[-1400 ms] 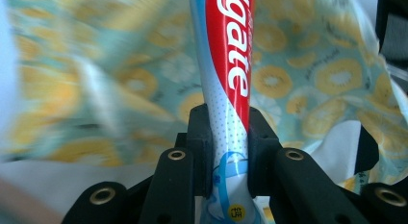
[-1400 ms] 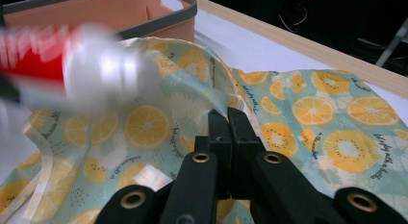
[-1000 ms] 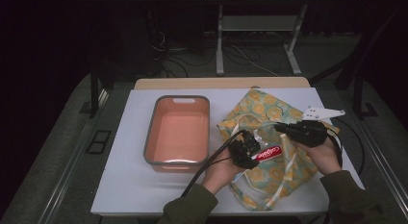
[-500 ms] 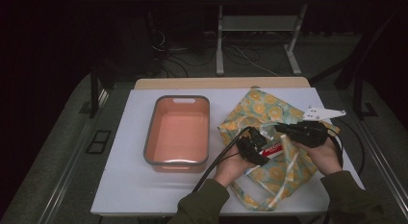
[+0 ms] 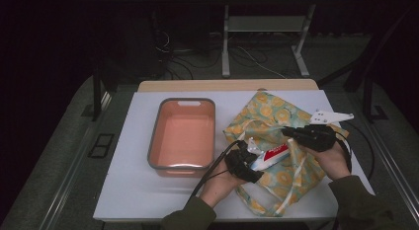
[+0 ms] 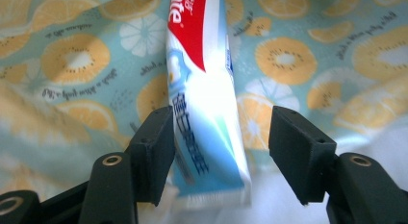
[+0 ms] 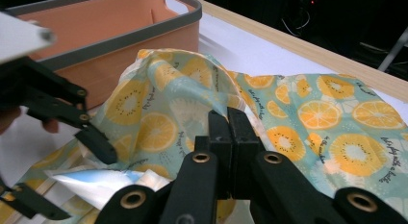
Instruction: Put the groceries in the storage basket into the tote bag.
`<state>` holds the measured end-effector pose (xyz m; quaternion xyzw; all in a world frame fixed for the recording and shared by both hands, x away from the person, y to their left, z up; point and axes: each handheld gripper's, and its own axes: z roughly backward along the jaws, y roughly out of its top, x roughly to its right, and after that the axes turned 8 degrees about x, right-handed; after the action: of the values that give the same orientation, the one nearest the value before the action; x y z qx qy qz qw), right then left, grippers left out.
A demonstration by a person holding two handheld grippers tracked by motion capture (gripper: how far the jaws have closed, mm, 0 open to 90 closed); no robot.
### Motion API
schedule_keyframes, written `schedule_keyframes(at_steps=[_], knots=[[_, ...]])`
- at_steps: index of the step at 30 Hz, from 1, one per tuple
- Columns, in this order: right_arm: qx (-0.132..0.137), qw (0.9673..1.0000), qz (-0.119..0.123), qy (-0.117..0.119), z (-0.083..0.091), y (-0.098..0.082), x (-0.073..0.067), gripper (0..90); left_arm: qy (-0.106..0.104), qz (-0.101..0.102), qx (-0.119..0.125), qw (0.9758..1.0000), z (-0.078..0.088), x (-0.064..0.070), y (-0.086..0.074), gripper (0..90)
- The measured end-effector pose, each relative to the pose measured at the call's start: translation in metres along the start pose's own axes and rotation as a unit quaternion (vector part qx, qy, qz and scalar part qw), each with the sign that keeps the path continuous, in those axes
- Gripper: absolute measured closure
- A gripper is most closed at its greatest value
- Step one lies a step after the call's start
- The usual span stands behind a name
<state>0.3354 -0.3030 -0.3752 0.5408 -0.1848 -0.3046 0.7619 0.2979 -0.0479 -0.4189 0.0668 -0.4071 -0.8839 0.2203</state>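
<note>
The toothpaste tube lay between the left gripper's spread jaws, against one pad, clear of the other, half out of the orange-print bag. The right gripper was clamped on the bag's fabric beside the pink tub.

Left gripper jaws apart; right gripper jaws together.

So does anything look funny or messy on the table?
A bit. The orange-print bag lies rumpled, one edge pinched up by the right tongs. A toothpaste tube sits crooked between the open left tongs. The pink bin looks fine.
</note>
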Motion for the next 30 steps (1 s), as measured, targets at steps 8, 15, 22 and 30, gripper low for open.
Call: schedule_keyframes(at_steps=[8, 15, 22, 30], knots=[[0.001, 1.0000, -0.001, 0.000, 0.001, 0.000, 0.000, 89.5, 0.022, -0.003, -0.012, 0.9997, 0.007, 0.002, -0.014, 62.6], [0.000, 1.0000, 0.000, 0.000, 0.000, 0.000, 0.000, 89.5, 0.036, 0.000, -0.007, 0.9993, 0.007, -0.002, -0.007, 82.6], [0.001, 1.0000, 0.002, 0.001, -0.001, 0.001, -0.002, 89.5, 0.029, 0.012, 0.000, 0.9995, -0.016, -0.003, 0.013, 89.7], [0.001, 1.0000, 0.001, 0.004, -0.001, 0.001, -0.001, 89.5, 0.020, 0.031, 0.020, 0.9991, -0.049, -0.015, 0.036, 89.6]])
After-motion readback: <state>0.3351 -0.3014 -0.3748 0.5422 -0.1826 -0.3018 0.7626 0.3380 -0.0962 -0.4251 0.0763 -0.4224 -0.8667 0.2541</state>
